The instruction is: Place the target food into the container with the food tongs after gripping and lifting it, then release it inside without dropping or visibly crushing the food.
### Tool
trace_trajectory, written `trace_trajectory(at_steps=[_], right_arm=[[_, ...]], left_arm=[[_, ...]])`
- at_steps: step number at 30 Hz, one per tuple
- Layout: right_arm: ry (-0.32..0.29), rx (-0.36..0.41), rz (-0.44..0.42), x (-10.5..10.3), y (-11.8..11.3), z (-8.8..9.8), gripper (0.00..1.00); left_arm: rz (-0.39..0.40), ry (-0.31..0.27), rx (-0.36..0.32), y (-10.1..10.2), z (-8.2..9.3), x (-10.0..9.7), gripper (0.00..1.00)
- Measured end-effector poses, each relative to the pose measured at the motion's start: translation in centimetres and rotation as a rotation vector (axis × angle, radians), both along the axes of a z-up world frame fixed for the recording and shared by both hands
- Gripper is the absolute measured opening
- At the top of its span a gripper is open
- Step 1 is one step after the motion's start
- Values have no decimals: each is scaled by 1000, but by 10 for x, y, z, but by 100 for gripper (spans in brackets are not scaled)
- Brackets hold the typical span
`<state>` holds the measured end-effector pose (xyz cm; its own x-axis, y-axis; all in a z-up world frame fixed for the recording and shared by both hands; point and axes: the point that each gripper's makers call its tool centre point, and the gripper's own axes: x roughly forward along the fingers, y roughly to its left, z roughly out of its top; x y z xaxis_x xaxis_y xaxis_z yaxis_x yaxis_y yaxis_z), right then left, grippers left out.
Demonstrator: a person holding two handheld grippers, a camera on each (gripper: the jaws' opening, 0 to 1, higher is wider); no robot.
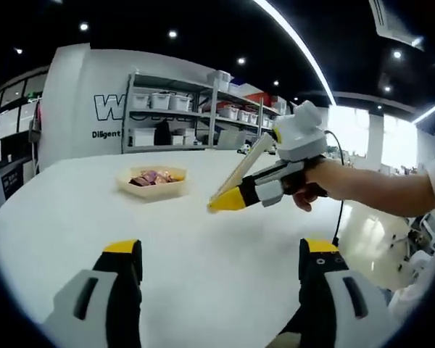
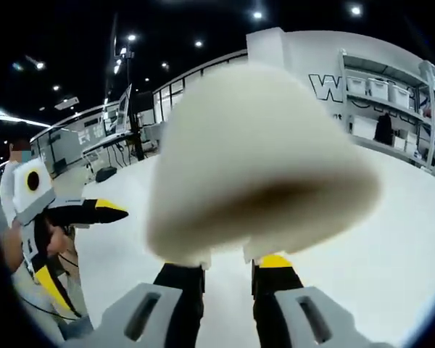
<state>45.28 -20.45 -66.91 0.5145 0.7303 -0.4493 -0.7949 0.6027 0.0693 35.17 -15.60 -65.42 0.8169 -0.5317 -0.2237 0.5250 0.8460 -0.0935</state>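
Note:
A shallow cream tray point(image 1: 175, 189) sits on the round white table point(image 1: 72, 217), holding pinkish and dark food pieces point(image 1: 154, 177). My left gripper point(image 1: 221, 250) stands open low over the table's near side, its yellow-tipped jaws wide apart with nothing between them. To the right of the tray, a hand carries my right gripper point(image 1: 228, 201) above the table, shut on cream food tongs point(image 1: 241, 168) that slant up from its tip. In the right gripper view the tongs point(image 2: 254, 167) loom large and blurred above my right gripper point(image 2: 228, 264), whose jaws are close together on them. My left gripper point(image 2: 87, 254) appears at the left.
Metal shelving with white bins point(image 1: 196, 109) stands beyond the table against a white wall with dark lettering. A person's forearm point(image 1: 377, 190) reaches in from the right. Desks with monitors point(image 2: 116, 123) line the far side of the room.

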Motion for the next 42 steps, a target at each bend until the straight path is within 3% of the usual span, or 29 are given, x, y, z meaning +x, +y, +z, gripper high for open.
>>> trace_trajectory(at_steps=[6,9,16,19,23,28,39,42], right_arm=[[37,100,12,-7,-2,9,19],[47,114,21,-9,-4,8,19],[21,135,52,-19,-8,9,19],[-18,164,82,-23,-7,14,19],[3,166,82,-24,-9,10,19],[2,175,88,-26,-9,10,19],[-24,244,168,-41,7,23,20],[-51,276,227,-52,14,32,20]], left_arm=[[-25,17,-80,-3,4,7,89],[-41,19,-104,-4,6,10,89],[-103,7,-93,-15,9,12,85],[-115,-3,-114,-18,13,15,84],[-155,2,-162,-25,17,14,83],[-168,10,-160,-25,14,16,83],[-195,-10,-198,-22,22,22,83],[-211,-12,-229,-22,26,24,83]])
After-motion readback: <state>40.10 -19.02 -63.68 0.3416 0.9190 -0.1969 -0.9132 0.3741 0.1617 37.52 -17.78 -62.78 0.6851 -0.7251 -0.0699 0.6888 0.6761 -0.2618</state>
